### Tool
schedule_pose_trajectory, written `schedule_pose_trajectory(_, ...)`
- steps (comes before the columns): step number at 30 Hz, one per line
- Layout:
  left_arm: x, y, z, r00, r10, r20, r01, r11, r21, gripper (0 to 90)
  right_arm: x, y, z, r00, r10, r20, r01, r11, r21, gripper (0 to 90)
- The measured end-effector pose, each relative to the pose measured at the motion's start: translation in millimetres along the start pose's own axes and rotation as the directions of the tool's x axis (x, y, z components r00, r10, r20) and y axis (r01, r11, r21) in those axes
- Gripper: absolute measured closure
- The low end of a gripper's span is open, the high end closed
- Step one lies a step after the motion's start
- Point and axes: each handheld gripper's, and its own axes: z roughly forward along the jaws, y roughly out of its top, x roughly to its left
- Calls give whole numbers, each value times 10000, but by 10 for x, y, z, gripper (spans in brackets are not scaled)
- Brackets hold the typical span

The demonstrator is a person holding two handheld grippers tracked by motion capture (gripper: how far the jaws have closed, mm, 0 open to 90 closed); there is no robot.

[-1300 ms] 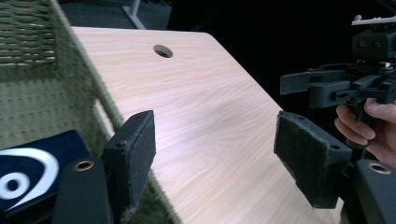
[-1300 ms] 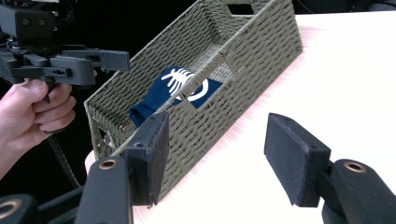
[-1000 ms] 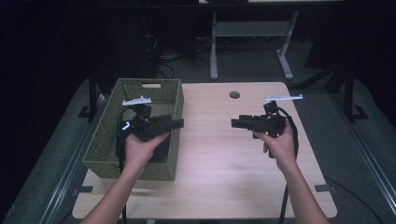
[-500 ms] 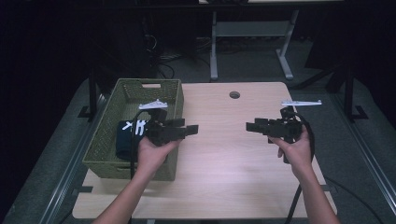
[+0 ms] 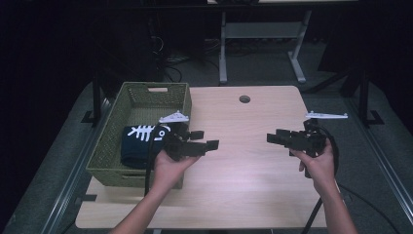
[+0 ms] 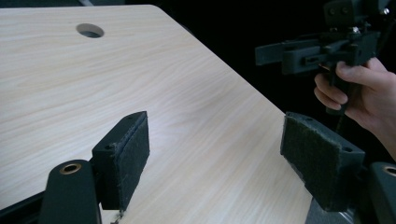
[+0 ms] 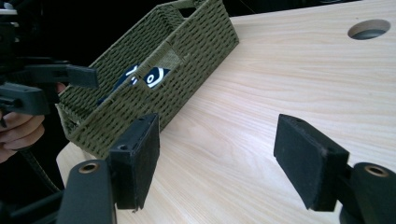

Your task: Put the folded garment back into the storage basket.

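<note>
A woven olive basket stands on the left part of the light wooden table. Inside it lies a dark cloth with a white fishbone print, which peeks over the basket wall in the right gripper view. My left gripper hovers just right of the basket and points right. Its jaws have just been opening and stand wide, with nothing between them. Opposite it, my right gripper points left over the table's right part. Its jaws have also just been opening and hold nothing.
A round cable hole sits near the table's far edge. Bare tabletop lies between the two grippers. Beyond the table stands a metal desk frame on a dark floor. The right hand is near the table's right edge.
Both hands have moved to the right. The left gripper has come out from over the basket to the table beside it, uncovering the cloth. Both pairs of jaws stand wider.
</note>
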Motion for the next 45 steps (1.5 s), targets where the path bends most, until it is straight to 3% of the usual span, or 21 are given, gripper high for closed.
schedule_pose_trajectory(4, -84, -57, 40, 9997, 161, 159, -162, 9999, 49, 235, -44, -60, -66, 10000, 28, 95, -28, 10000, -41, 306)
schedule_pose_trajectory(8, -152, -121, 90, 9989, 37, 474, -39, 10000, 41, 232, -82, -123, -113, 9999, 33, 137, -33, 10000, -9, 305)
schedule_pose_trajectory(13, -256, -205, 181, 9984, 122, 550, -129, 9998, 132, 231, -91, -201, -145, 9997, -9, 241, 9, 10000, 1, 299)
schedule_pose_trajectory(18, -307, -315, 249, 9979, 157, 623, -171, 9996, 217, 231, -106, -312, -212, 9993, -144, 356, 142, 9999, 34, 296)
schedule_pose_trajectory(28, -395, -478, 333, 9971, 453, 619, -472, 9984, 301, 229, -196, -521, -373, 9987, 81, 504, -76, 9999, -103, 295)
schedule_pose_trajectory(35, -394, -653, 400, 9948, 448, 910, -486, 9980, 401, 219, -222, -691, -406, 9977, 8, 679, -4, 10000, -60, 290)
schedule_pose_trajectory(39, -427, -760, 436, 9938, 819, 756, -871, 9939, 674, 218, -276, -814, -433, 9983, 159, 555, -152, 9998, -132, 284)
schedule_pose_trajectory(45, -446, -1006, 464, 9891, 979, 1099, -1100, 9878, 1100, 218, -266, -1021, -538, 9978, 342, 562, -315, 9983, -481, 272)
